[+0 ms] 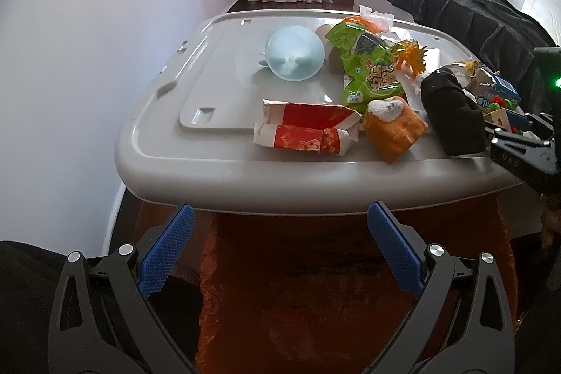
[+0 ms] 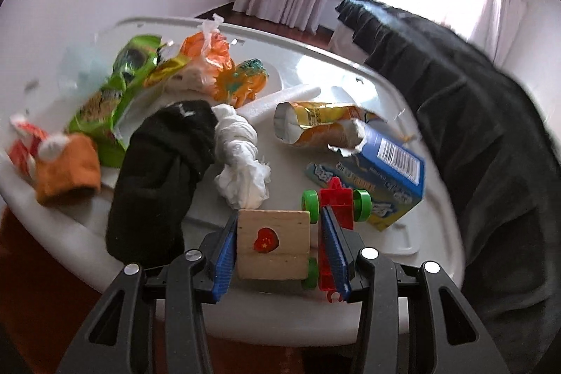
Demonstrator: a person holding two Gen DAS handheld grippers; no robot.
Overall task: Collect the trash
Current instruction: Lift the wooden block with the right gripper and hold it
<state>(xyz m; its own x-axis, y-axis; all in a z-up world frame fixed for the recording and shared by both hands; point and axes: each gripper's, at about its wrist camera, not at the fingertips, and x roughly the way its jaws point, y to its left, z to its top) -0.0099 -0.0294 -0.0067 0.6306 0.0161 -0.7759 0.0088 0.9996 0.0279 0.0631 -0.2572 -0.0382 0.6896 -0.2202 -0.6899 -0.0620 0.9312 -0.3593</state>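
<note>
A grey plastic lid (image 1: 217, 163) serves as the table and carries the trash. In the left wrist view a torn red paper carton (image 1: 308, 128), a green snack bag (image 1: 371, 72), an orange sock (image 1: 394, 127) and a black sock (image 1: 450, 114) lie on it. My left gripper (image 1: 280, 247) is open and empty, below the lid's near edge. My right gripper (image 2: 278, 244) is closed around a wooden block (image 2: 273, 240) and a red toy car (image 2: 333, 216) at the lid's front. A crumpled white tissue (image 2: 242, 160), a yellow carton (image 2: 315, 125) and a blue box (image 2: 389, 170) lie just beyond it.
A pale blue bowl (image 1: 294, 53) sits upside down on the lid's far left. An orange toy dinosaur (image 2: 245, 83) and an orange bag (image 2: 207, 55) lie at the back. A dark blanket (image 2: 473, 114) drapes to the right. A white wall (image 1: 87, 41) runs along the left.
</note>
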